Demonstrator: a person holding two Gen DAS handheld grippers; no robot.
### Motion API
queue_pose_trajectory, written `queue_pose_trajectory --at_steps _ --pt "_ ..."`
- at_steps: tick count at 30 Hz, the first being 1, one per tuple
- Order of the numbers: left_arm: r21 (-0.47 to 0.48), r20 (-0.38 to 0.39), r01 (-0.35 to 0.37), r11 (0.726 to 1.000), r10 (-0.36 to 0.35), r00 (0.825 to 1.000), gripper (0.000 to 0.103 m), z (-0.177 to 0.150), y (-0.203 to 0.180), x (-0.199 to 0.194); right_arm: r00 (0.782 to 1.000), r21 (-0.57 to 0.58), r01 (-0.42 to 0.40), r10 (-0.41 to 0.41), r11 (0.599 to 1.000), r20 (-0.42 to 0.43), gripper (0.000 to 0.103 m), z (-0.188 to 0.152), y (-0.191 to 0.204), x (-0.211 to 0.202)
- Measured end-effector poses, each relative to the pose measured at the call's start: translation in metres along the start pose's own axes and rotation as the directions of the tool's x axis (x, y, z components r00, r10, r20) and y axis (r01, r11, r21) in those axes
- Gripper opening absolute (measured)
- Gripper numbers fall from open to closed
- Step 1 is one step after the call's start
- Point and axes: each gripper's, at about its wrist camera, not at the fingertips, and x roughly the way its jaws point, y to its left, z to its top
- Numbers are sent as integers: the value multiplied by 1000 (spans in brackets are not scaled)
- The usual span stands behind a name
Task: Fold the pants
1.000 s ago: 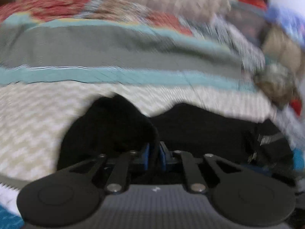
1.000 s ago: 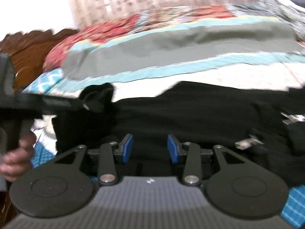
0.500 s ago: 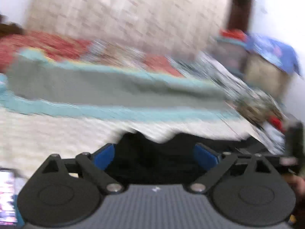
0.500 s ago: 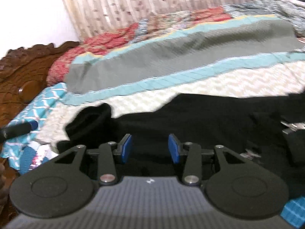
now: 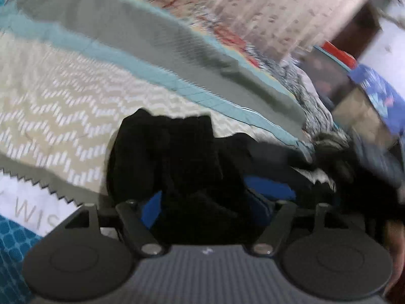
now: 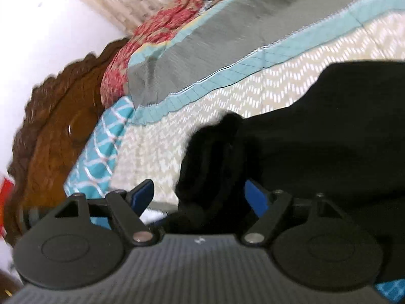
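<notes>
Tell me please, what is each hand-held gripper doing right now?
Left hand-held gripper: open, black pants bunched between its fingers.
Right hand-held gripper: open, pants fabric between its fingers, not clamped.

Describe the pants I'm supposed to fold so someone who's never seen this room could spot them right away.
Start at the bed, whose bedspread has beige and white zigzags below a teal band. The pants lie spread on that zigzag part, bunched at one end. They are plain black, the only dark, unpatterned cloth there.

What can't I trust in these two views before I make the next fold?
- Left wrist view: motion blur; pants bunch between the open left claw, contact unclear.
- Right wrist view: pants run off the right edge.
- Right claw open; cloth hides any contact.
</notes>
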Motion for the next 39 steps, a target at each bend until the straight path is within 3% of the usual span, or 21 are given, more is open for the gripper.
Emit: queue_pose_trajectory --at_steps 3,7,8,9,10,12,15,20,22,25,26,27,29,30,33,36,37,39 --pt "87 10 -23 996 23 1000 78 -2 -14 -7 1000 -3 22 -22 1000 -18 85 13 5 9" --pt "103 3 -53 993 53 999 78 -8 -20 -13 991 -8 58 -58 998 -119 87 15 12 38" --pt "108 3 -59 992 59 998 77 -9 -21 -15 985 -20 91 -93 996 -146 81 11 14 48" --pt "113 2 -60 992 60 998 77 -9 -24 -16 976 -45 111 -117 993 -181 52 5 16 56" --pt "112 -4 -51 992 52 999 77 -9 -23 -22 971 -70 124 -136 990 -198 37 1 18 61" --pt "75 5 -13 997 12 1000 77 -7 -13 -41 974 -103 97 -116 990 -194 24 -2 25 54" --pt "-48 80 60 997 -56 995 82 -3 10 -79 990 -131 8 -26 991 -137 22 14 38 23" --pt "-113 152 2 994 15 988 83 8 25 -108 997 -210 -79 81 974 1 22 44 37 -57" --pt "-112 135 0 994 15 991 83 12 24 -101 999 -243 -13 22 970 34 22 47 23 -77" --pt "-109 69 3 994 5 998 83 16 11 -74 982 -228 185 -170 956 85 28 45 -14 -85" --pt "-99 41 -1 995 5 999 83 17 4 -64 963 -234 266 -248 935 104 36 40 -25 -82" --pt "-85 9 -12 996 13 1000 83 17 -3 -52 930 -244 367 -349 897 118 50 33 -36 -78" --pt "-52 -57 -41 998 38 998 82 16 -17 -29 866 -244 501 -481 830 140 52 21 -50 -74" --pt "-36 -83 -49 998 46 996 82 15 -25 -20 860 -225 510 -484 831 163 52 17 -54 -80" --pt "9 -122 -41 999 42 992 82 18 -46 -4 862 -155 472 -417 868 287 52 5 -48 -107" --pt "65 -131 -18 998 27 991 82 26 -73 10 853 -182 441 -348 879 390 50 0 -32 -119" --pt "87 -132 -10 996 22 991 82 29 -85 15 868 -184 405 -313 896 385 50 -2 -32 -119" --pt "122 -141 -1 993 19 990 81 30 -100 27 924 -164 299 -242 940 297 45 -4 -40 -106"
